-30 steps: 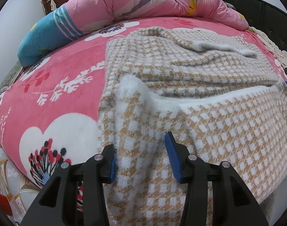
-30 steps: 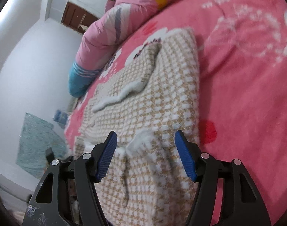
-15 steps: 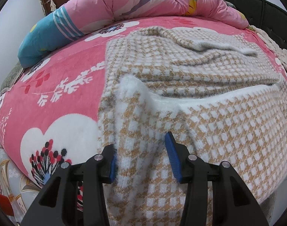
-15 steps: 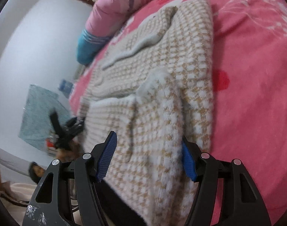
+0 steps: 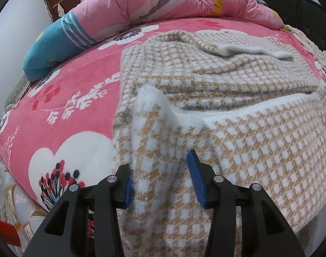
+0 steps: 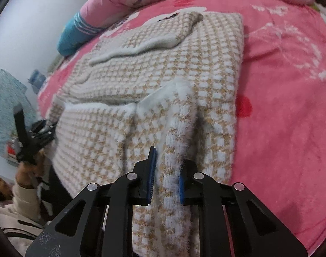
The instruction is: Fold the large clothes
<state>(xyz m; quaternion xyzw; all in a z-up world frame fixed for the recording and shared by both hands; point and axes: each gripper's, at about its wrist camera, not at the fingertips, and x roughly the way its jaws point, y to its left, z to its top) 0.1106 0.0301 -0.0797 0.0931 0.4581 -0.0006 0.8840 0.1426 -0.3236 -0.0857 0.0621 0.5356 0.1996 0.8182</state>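
A beige-and-white checked knit sweater (image 5: 237, 90) lies spread on the pink bed, its near part doubled over with a white fuzzy edge; it also shows in the right wrist view (image 6: 163, 81). My left gripper (image 5: 160, 180) is open, its jaws standing on either side of the sweater's near left corner where it hangs over the bed edge. My right gripper (image 6: 166, 175) is shut on the sweater's near right corner, a thick bunch of knit pinched between the blue pads. The left gripper (image 6: 32, 137) shows in the right wrist view, held by a hand.
A pink floral blanket (image 5: 62, 111) covers the bed. A rolled pink quilt (image 5: 163, 2) and a blue striped pillow (image 5: 56, 45) lie at the far side. A dark headboard (image 5: 308, 19) stands at the right. A dark wooden door (image 5: 62, 0) is at the back.
My right gripper moved down onto the sweater's near right corner and closed from wide open onto the knit. My left gripper stayed open and still at the left corner.
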